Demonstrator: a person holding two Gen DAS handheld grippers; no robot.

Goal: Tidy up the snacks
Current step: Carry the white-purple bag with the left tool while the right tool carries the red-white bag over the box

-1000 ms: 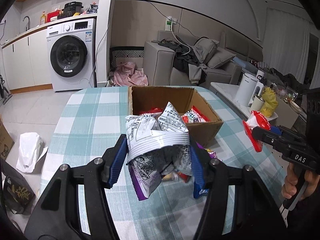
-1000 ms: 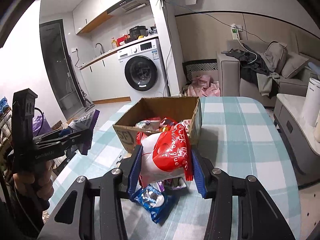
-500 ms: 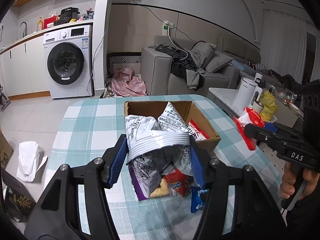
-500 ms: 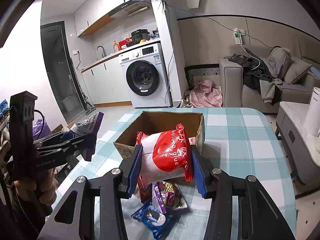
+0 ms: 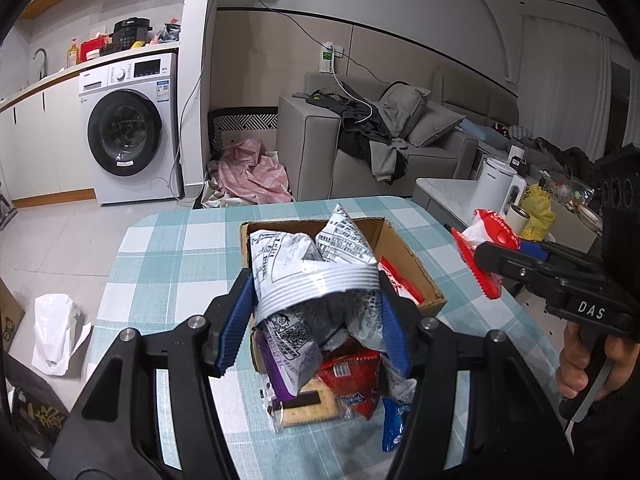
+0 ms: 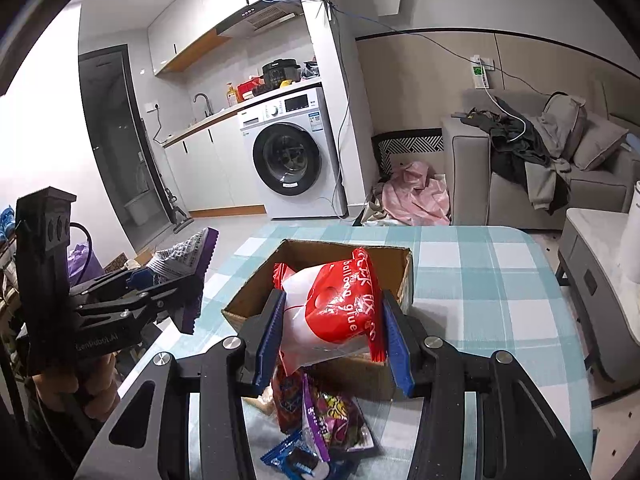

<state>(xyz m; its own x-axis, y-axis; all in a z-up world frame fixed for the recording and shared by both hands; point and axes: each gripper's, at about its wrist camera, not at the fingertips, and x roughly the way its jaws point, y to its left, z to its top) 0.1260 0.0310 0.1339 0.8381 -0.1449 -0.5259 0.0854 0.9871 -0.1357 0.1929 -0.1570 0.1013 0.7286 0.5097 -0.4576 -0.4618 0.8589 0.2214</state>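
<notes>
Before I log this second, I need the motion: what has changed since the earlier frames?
Both grippers rose and drew back from the cardboard box, uncovering more loose snacks on the table. Unchanged: left gripper grips the silver packet, right gripper the red-and-white packet.

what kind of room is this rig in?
Most likely a small home, an open kitchen-living room: a washing machine under a counter with a sink tap, a grey sofa strewn with clothes, and a checked-cloth table.

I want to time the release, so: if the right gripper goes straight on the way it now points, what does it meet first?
Probably the open brown cardboard box: the right gripper, shut on the red-and-white snack bag, points at it, though its height above the box is unclear.
</notes>
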